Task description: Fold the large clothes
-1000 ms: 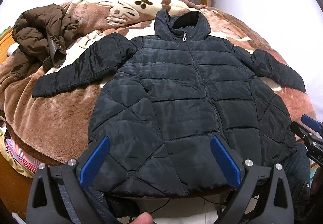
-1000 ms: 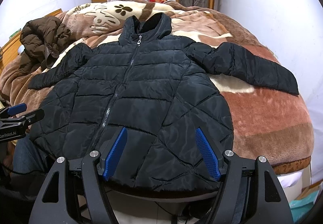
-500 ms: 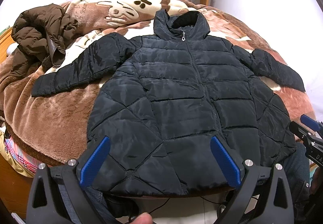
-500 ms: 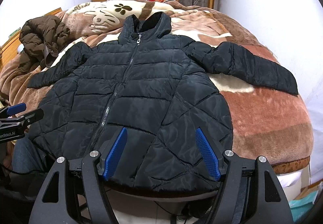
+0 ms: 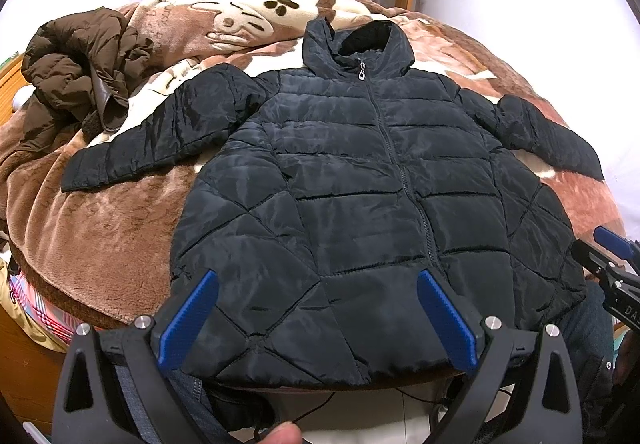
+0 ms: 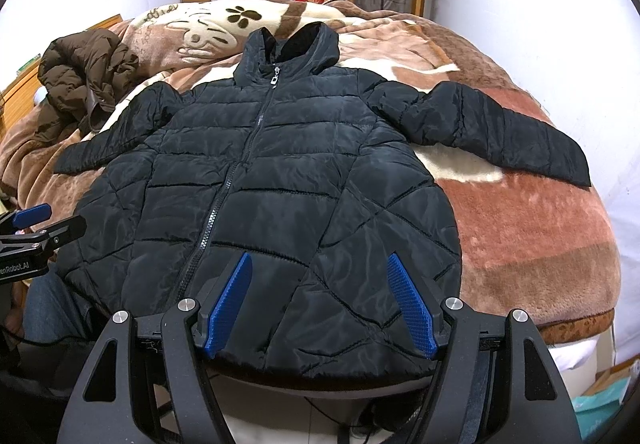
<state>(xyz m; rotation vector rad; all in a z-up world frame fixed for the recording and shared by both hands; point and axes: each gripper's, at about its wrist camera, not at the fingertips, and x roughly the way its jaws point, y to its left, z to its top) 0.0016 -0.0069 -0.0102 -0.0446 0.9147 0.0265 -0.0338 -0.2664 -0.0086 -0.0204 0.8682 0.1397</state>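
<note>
**Black quilted jacket spread flat on the bed, both claws apart above its hem**

At the upper left of the left wrist view a crumpled brown puffer coat point(image 5: 76, 72) lies heaped on the plush brown and cream blanket point(image 5: 104, 228) that covers the bed. Just right of it, the black quilted hooded jacket point(image 5: 360, 196) lies face up, zipped to the collar, filling the middle of the frame. Its one sleeve point(image 5: 160, 136) stretches toward the brown coat at the left; the other sleeve point(image 5: 548, 140) reaches toward the right edge. The hood sits at the top centre, and the hem hangs at the near edge of the bed.

At the bottom of that view the left claw point(image 5: 318, 320) is held with its blue-padded fingers point(image 5: 188, 320) wide apart, empty, over the hem, not touching the fabric as far as can be seen. A fingertip shows at the bottom edge.

In the right wrist view the left claw appears at the far left edge, beside the jacket's side. The jacket point(image 6: 280, 180) fills the centre, and its sleeve point(image 6: 500, 132) lies across the blanket point(image 6: 532, 244) at the right. At the bottom centre the right claw point(image 6: 320, 308) is likewise spread open and empty above the hem, right of the zip
</note>
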